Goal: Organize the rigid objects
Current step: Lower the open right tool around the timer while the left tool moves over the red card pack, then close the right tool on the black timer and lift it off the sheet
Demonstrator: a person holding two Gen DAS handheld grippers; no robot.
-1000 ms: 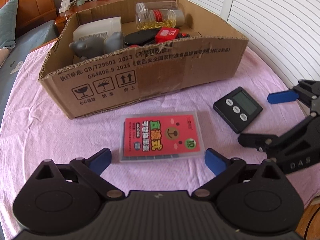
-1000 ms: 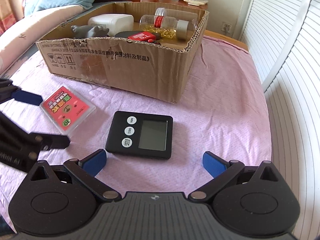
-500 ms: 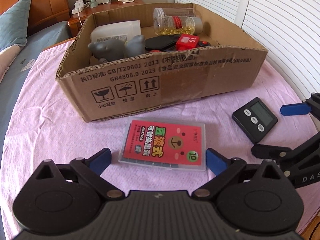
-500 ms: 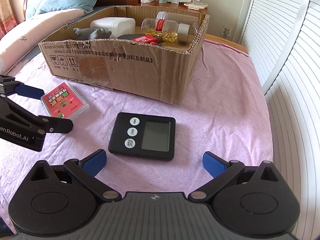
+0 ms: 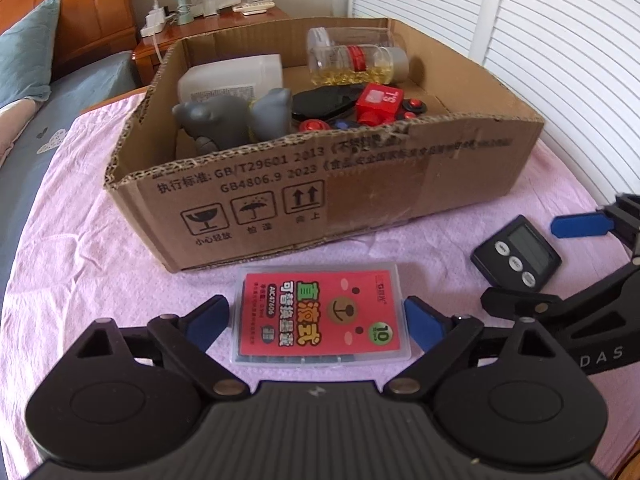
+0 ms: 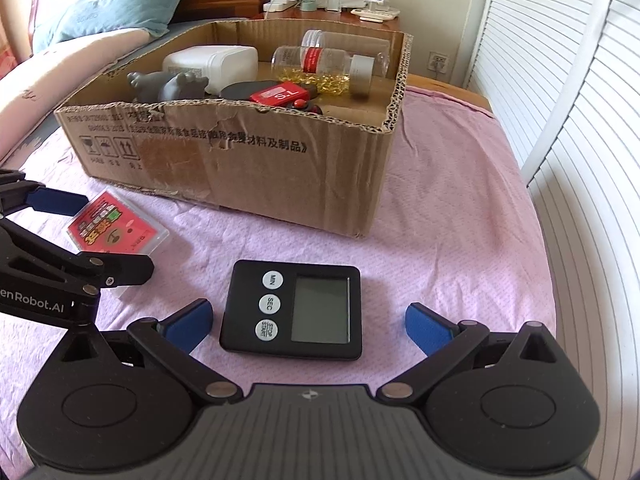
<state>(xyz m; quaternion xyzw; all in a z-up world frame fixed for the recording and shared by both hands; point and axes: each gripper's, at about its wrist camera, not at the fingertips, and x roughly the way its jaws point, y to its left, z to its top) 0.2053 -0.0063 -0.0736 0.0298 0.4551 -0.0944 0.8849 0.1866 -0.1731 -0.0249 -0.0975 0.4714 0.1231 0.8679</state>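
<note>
A clear plastic case with a red label (image 5: 322,314) lies flat on the pink cloth, in front of the cardboard box (image 5: 360,184). My left gripper (image 5: 316,322) straddles it. Its jaws are closing, and the blue pads (image 5: 208,322) stand right at the case's short sides without clearly pressing. A black digital timer (image 6: 292,310) lies face up to the right. My right gripper (image 6: 310,328) is open around it, with gaps on both sides. The case (image 6: 116,228) and the left gripper's fingers (image 6: 120,268) show at the left of the right wrist view.
The box (image 6: 260,168) holds a white bottle (image 5: 232,80), a grey toy (image 5: 224,122), clear jars of yellow capsules (image 5: 356,64), a red block (image 5: 378,100) and a black object. White shutter doors (image 6: 560,100) stand at the right. A bed and nightstand lie behind.
Both grippers moved forward, so the case now sits between the left pads and the timer between the right fingers. The left jaws have narrowed.
</note>
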